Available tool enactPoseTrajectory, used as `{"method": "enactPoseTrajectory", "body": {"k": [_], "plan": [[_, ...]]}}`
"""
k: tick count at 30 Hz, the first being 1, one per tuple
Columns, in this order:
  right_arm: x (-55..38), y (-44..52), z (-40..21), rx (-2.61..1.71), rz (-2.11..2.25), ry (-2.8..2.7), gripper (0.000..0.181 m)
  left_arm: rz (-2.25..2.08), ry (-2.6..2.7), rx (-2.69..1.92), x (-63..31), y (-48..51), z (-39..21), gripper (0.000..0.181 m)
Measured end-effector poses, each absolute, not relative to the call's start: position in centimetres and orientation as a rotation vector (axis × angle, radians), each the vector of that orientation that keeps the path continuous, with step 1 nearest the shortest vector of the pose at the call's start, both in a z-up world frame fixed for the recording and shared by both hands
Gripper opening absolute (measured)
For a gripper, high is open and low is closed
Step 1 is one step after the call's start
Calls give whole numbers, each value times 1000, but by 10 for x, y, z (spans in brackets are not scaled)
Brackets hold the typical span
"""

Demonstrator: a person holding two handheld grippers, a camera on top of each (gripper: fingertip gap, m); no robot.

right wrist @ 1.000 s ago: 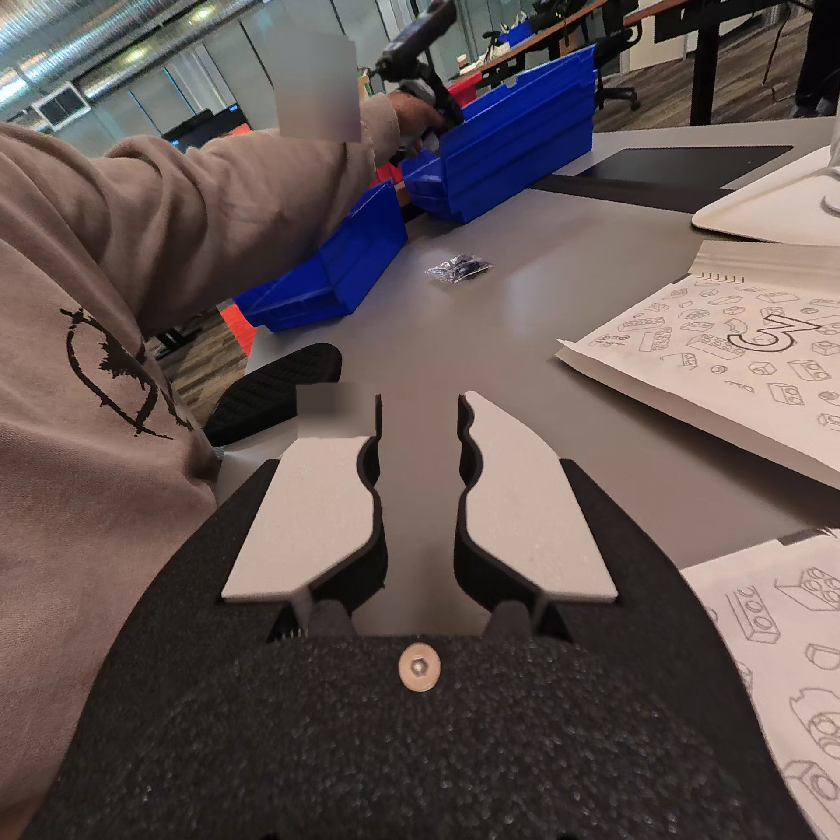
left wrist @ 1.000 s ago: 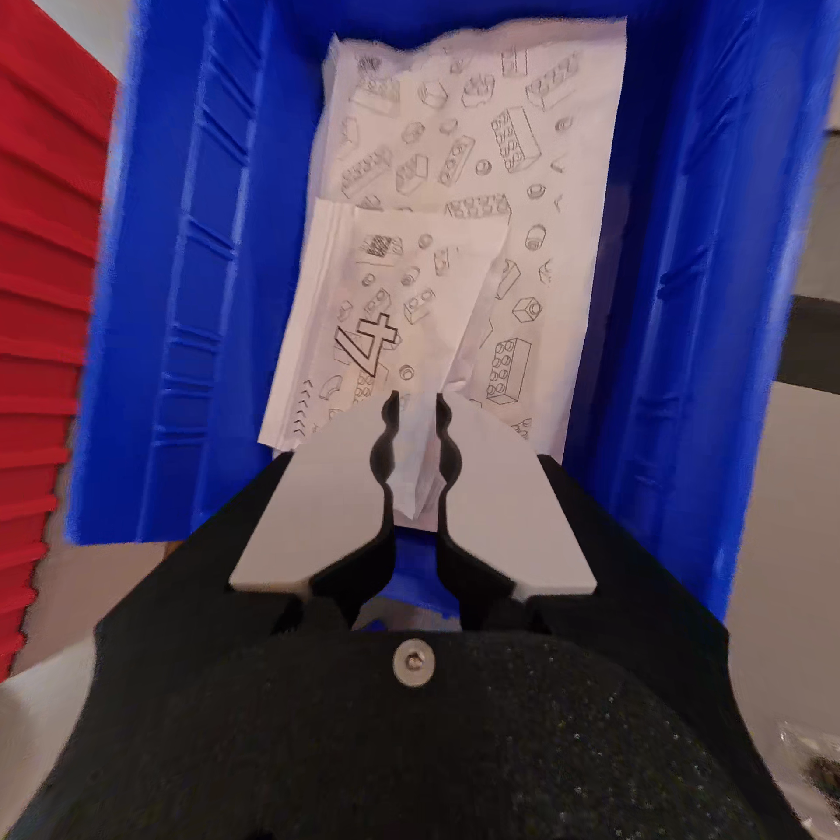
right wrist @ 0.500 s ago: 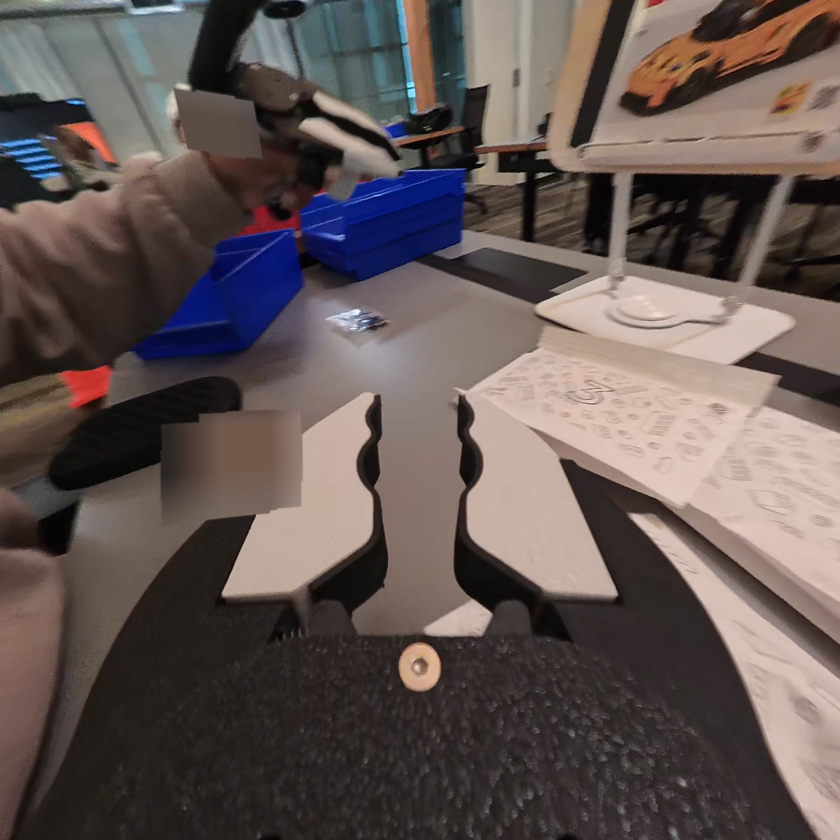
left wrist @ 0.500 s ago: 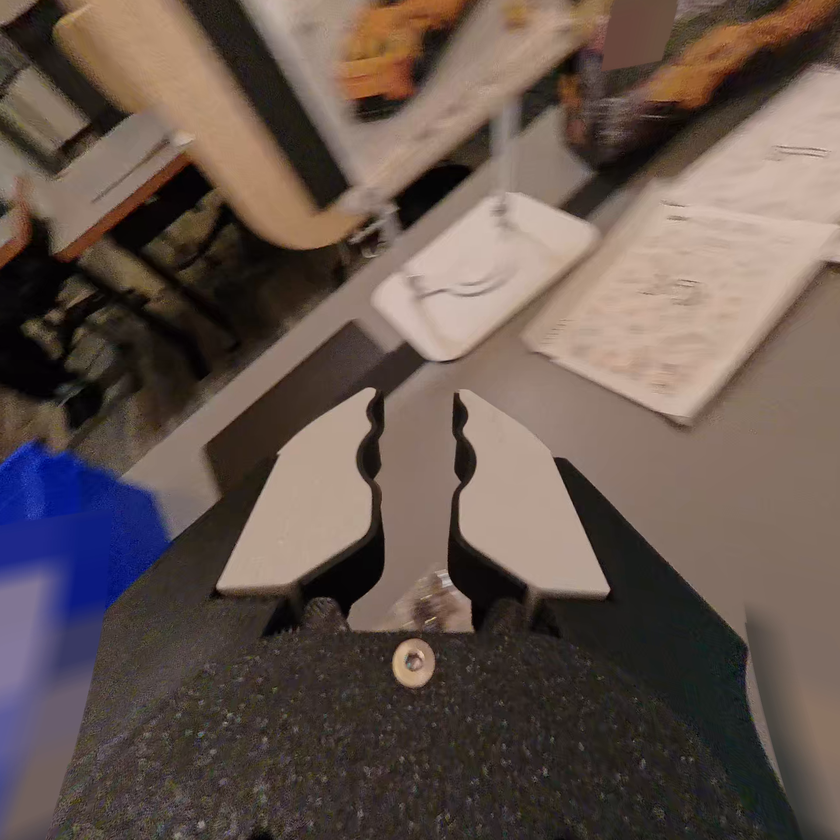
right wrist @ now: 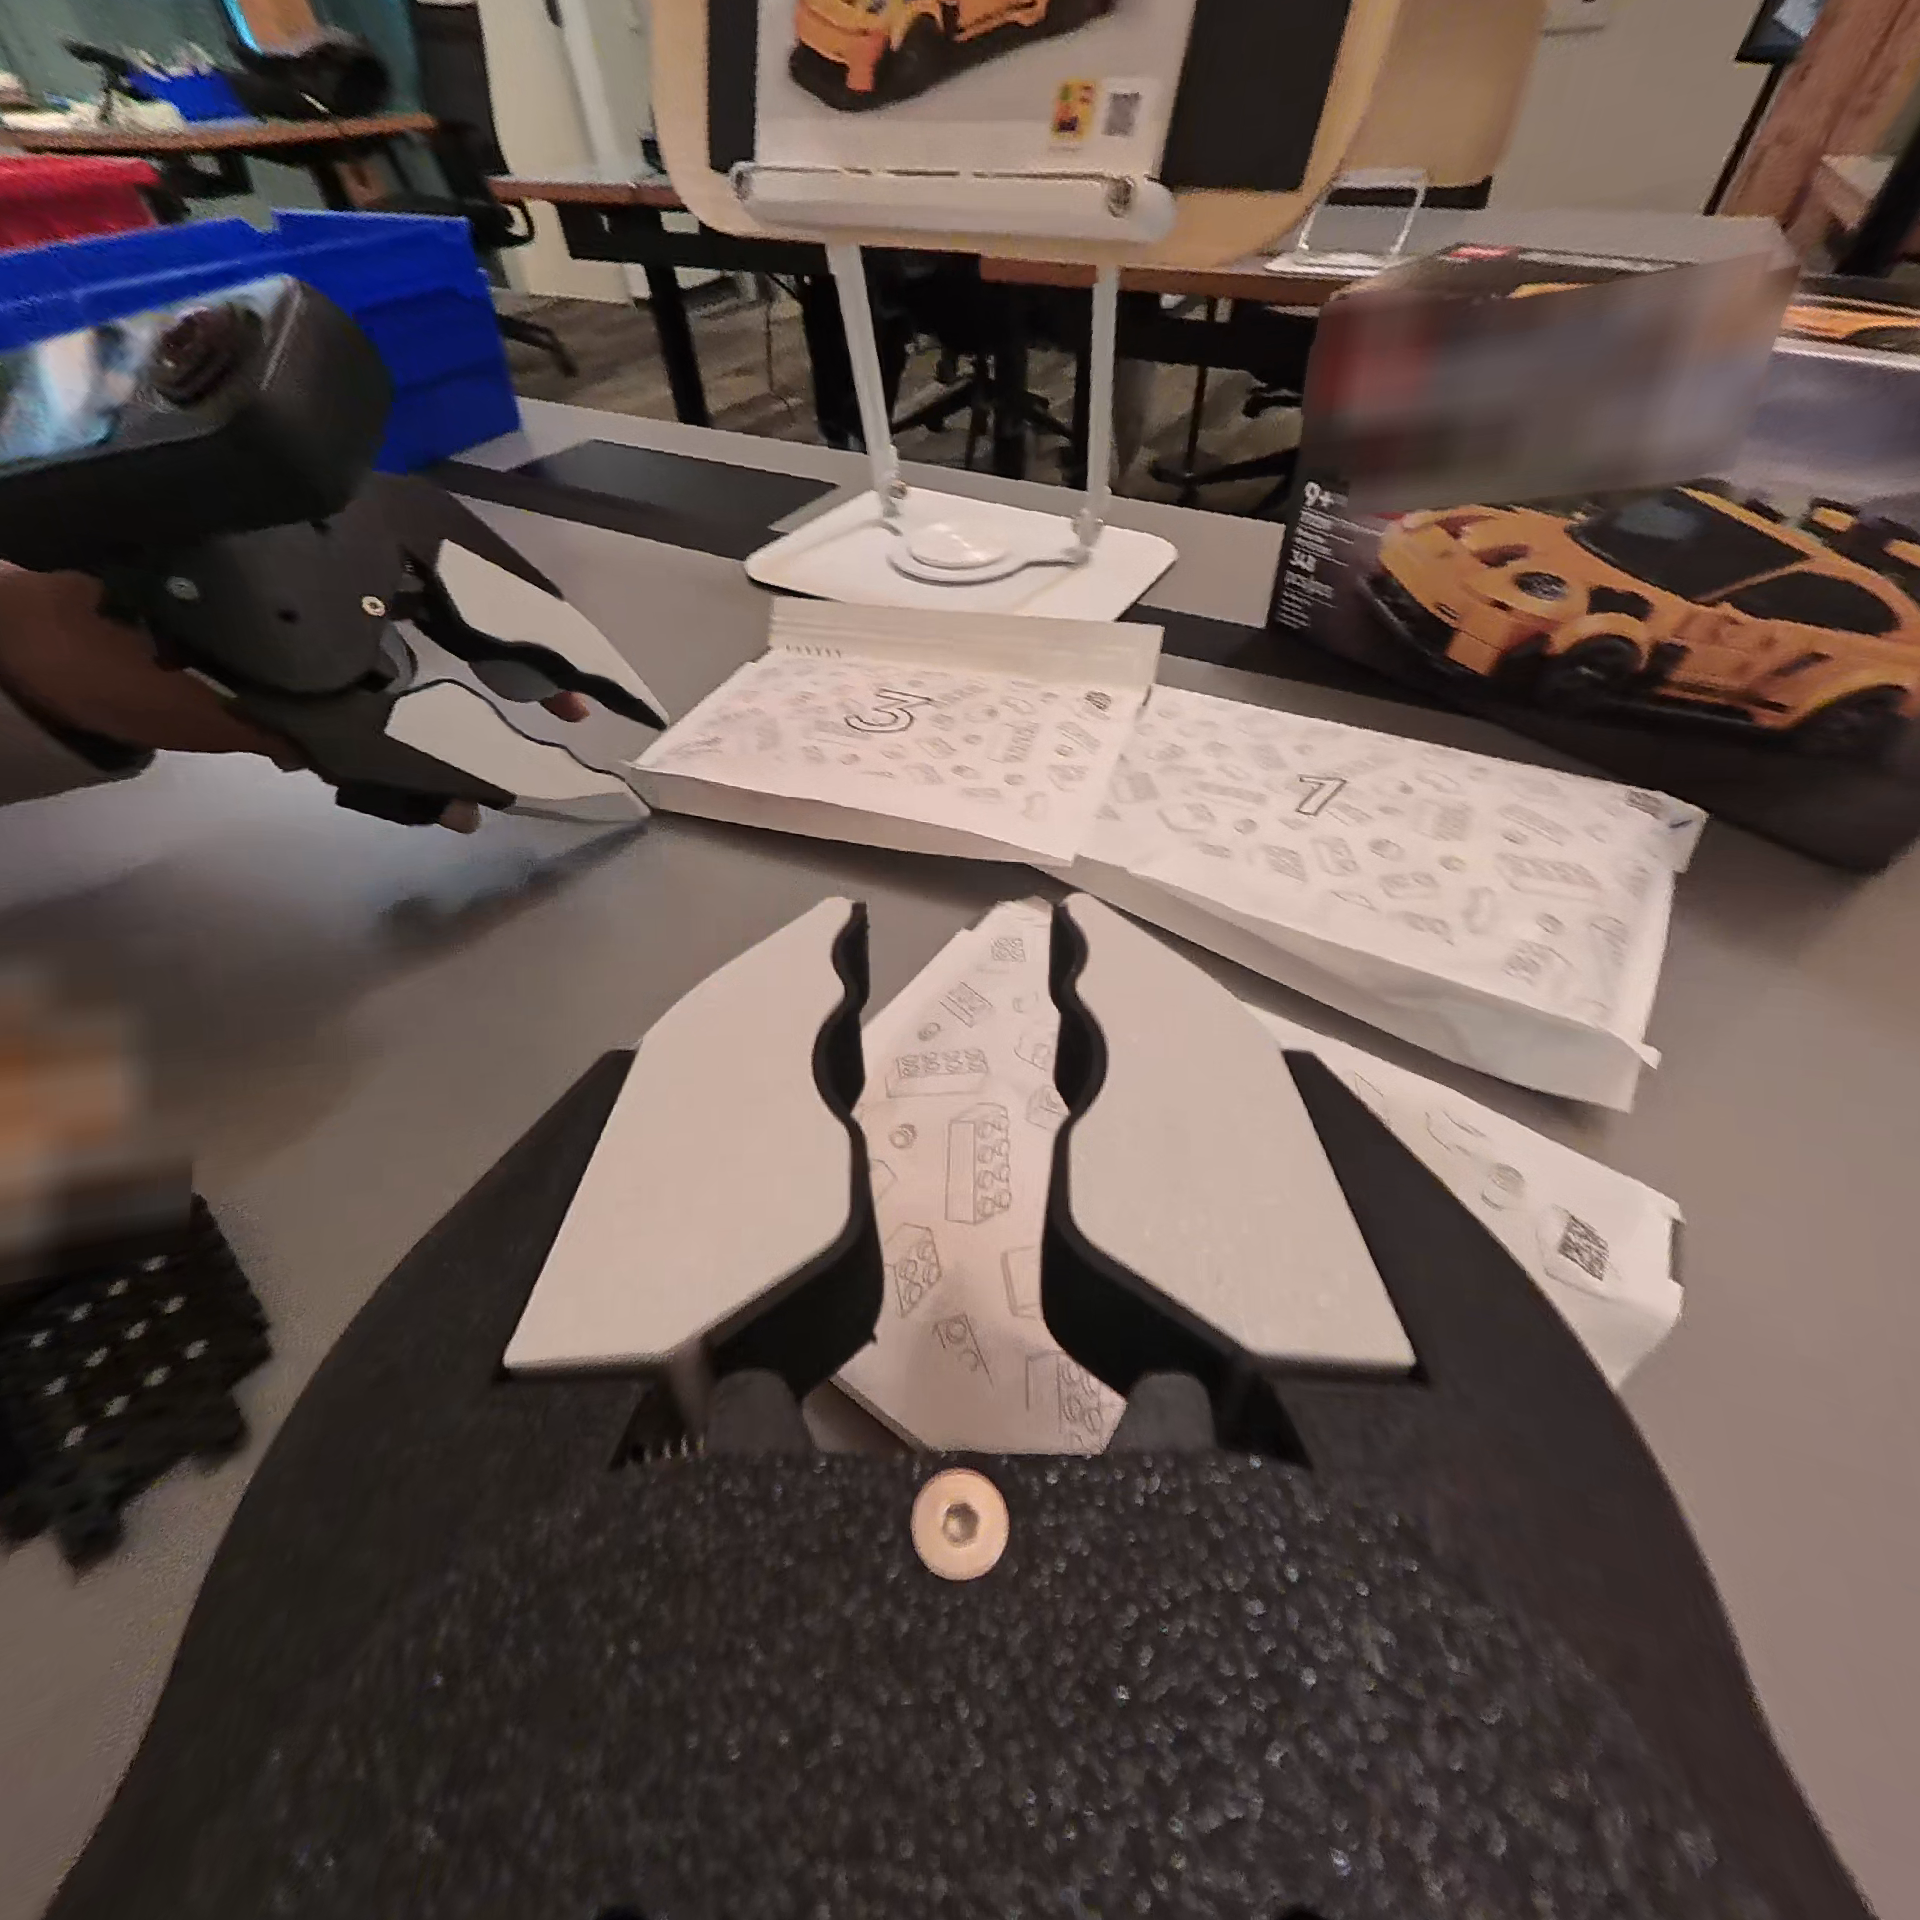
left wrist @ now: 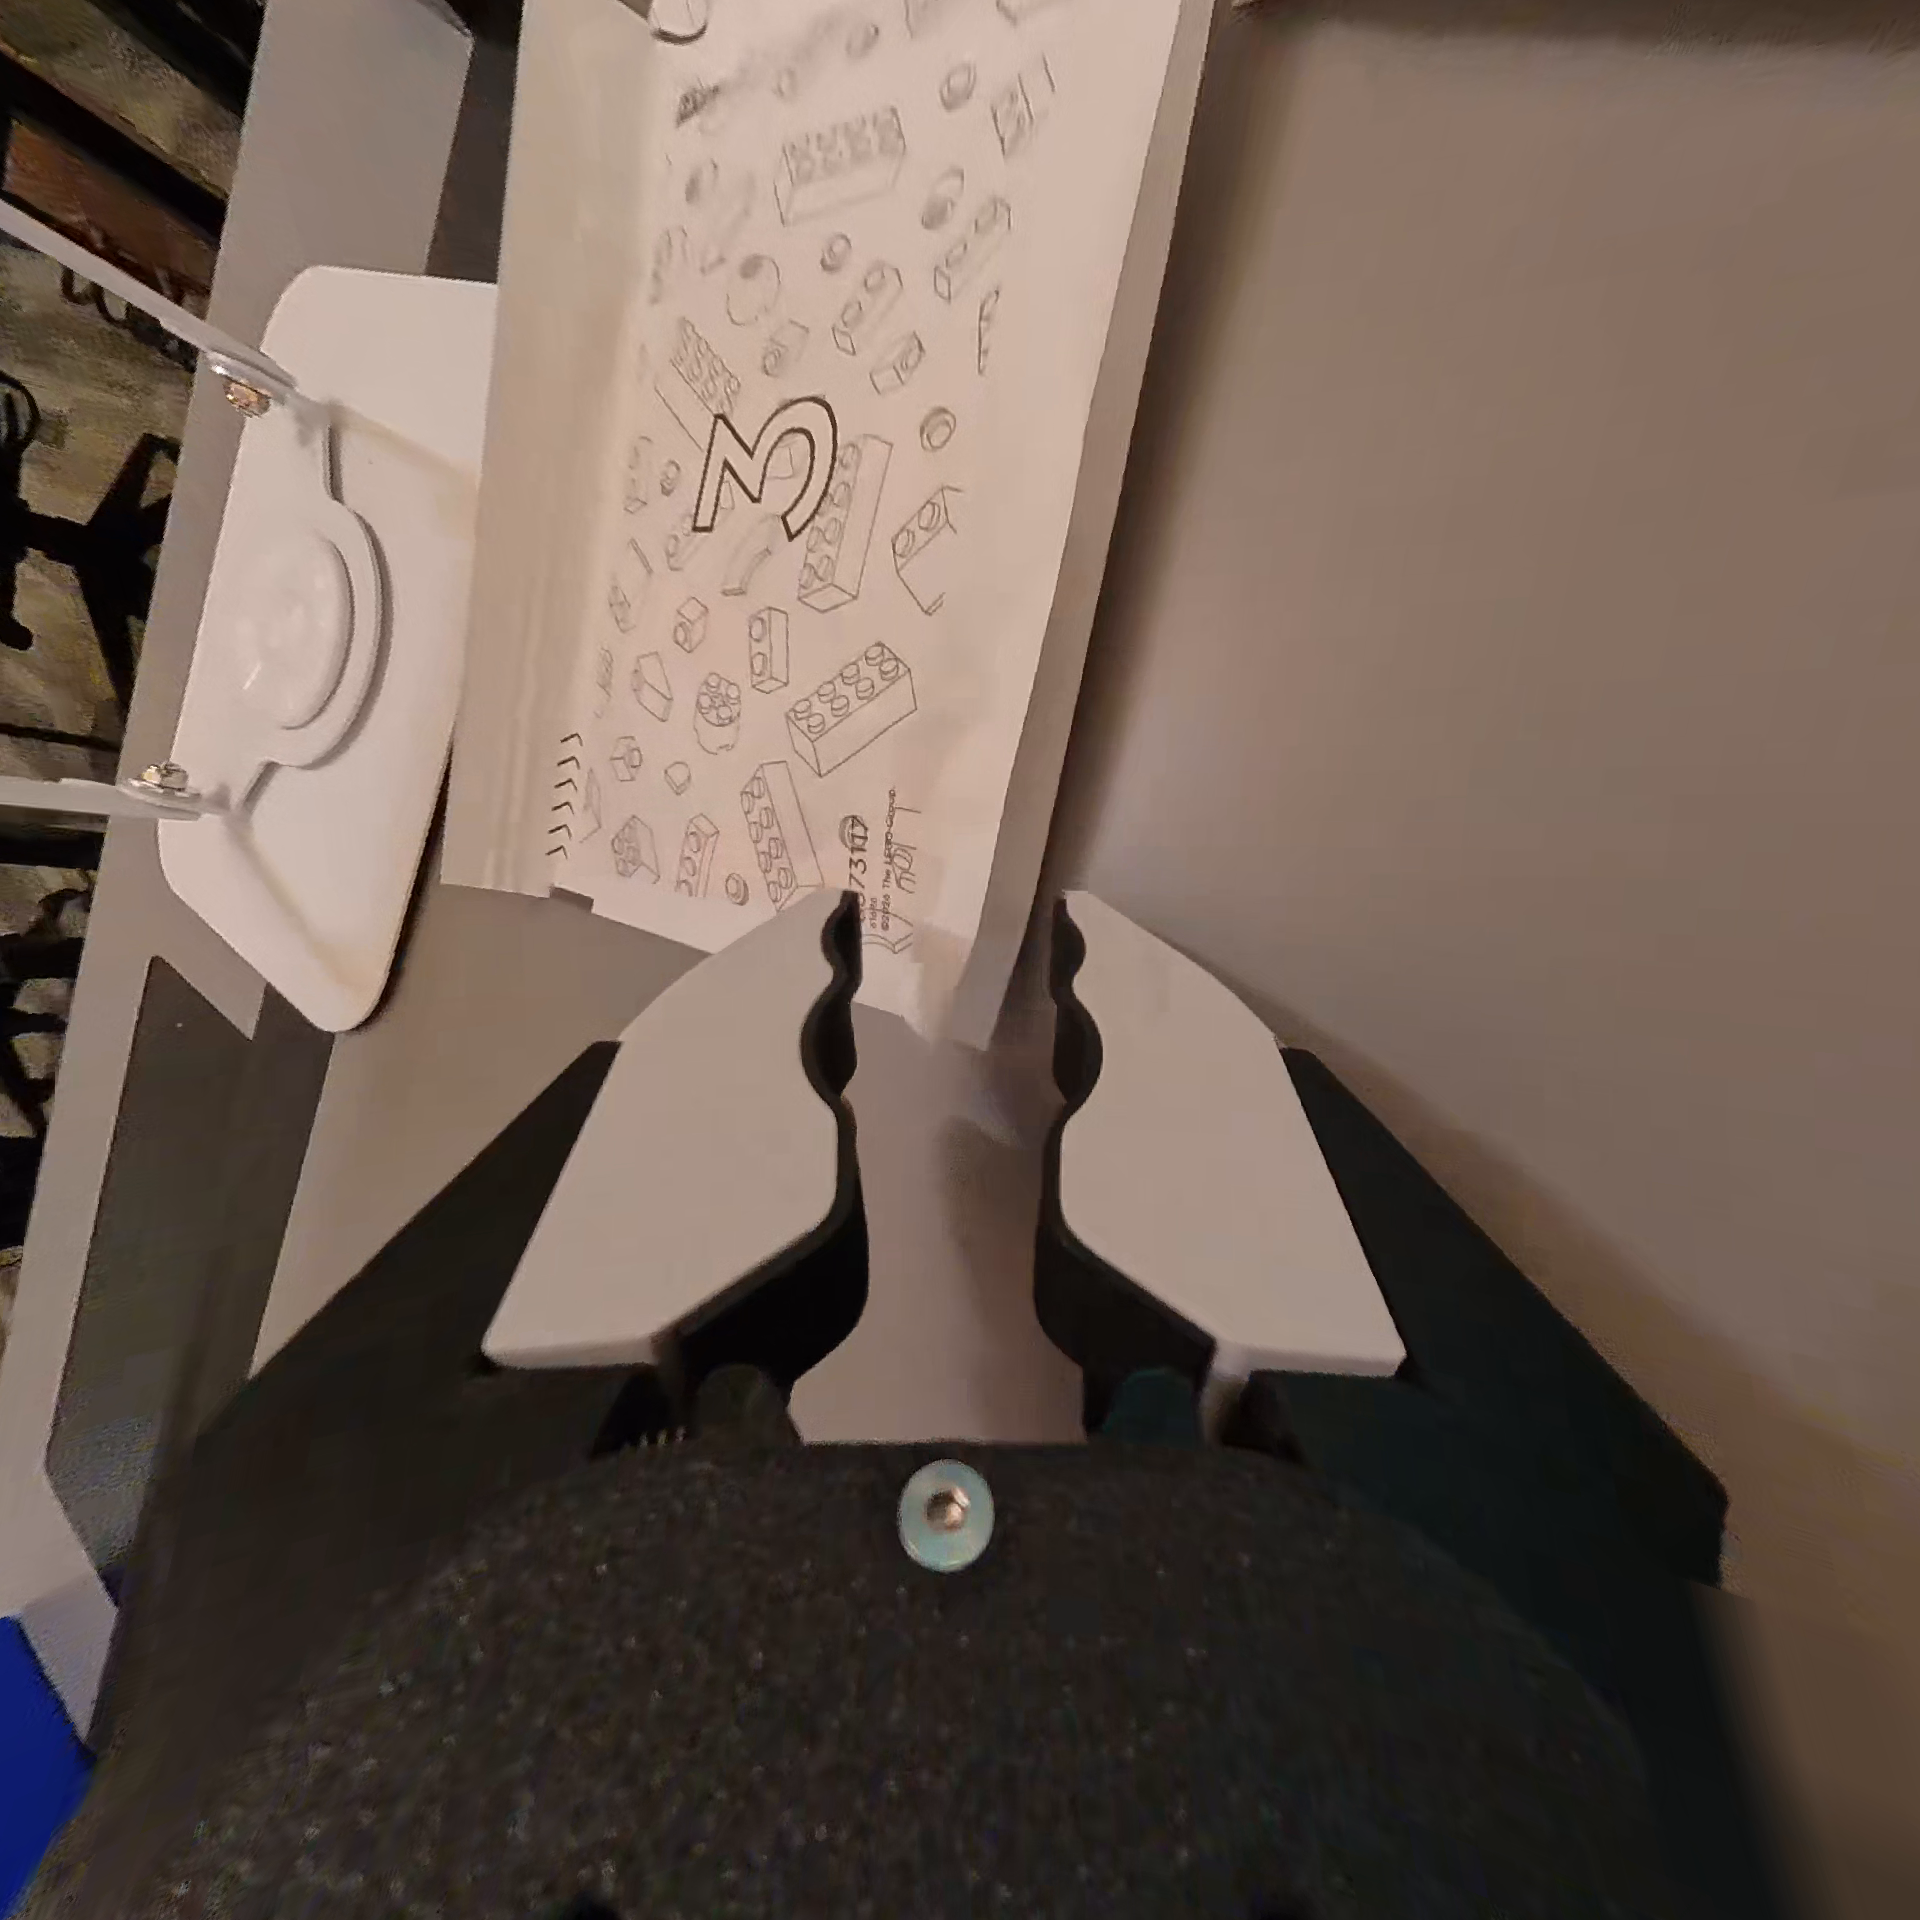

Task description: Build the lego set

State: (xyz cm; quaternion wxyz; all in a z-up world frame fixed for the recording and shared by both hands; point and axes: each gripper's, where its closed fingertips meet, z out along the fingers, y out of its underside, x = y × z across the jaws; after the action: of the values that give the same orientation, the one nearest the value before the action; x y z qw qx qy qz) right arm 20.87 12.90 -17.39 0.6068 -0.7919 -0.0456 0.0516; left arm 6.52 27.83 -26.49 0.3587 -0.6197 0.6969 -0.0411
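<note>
Set box (right wrist: 1621,582) lid mosaic-blurred, right edge cropped

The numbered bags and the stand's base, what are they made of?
The bags look like matte white paper: creased edges, printed line drawings. The stand's base looks like smooth white plastic or painted metal, with a soft sheen; I can't tell which.

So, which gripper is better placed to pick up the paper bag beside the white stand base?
Left gripper: open, its fingertips at that bag's near edge. The right gripper hovers open over another bag.
</note>
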Motion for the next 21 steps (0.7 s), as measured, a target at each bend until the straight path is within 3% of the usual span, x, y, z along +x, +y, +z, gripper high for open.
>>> {"method": "enactPoseTrajectory", "body": {"k": [4,16,21], "plan": [[212,127,-178,-1841,128,-83,33,-42,1773,-1576,68,287,-267,1],[194,130,-186,-1876,298,-80,35,60,1608,-1301,22,265,-209,1],[163,128,-188,-1899,624,-51,43,36,1509,-1234,-7,233,-190,1]]}}
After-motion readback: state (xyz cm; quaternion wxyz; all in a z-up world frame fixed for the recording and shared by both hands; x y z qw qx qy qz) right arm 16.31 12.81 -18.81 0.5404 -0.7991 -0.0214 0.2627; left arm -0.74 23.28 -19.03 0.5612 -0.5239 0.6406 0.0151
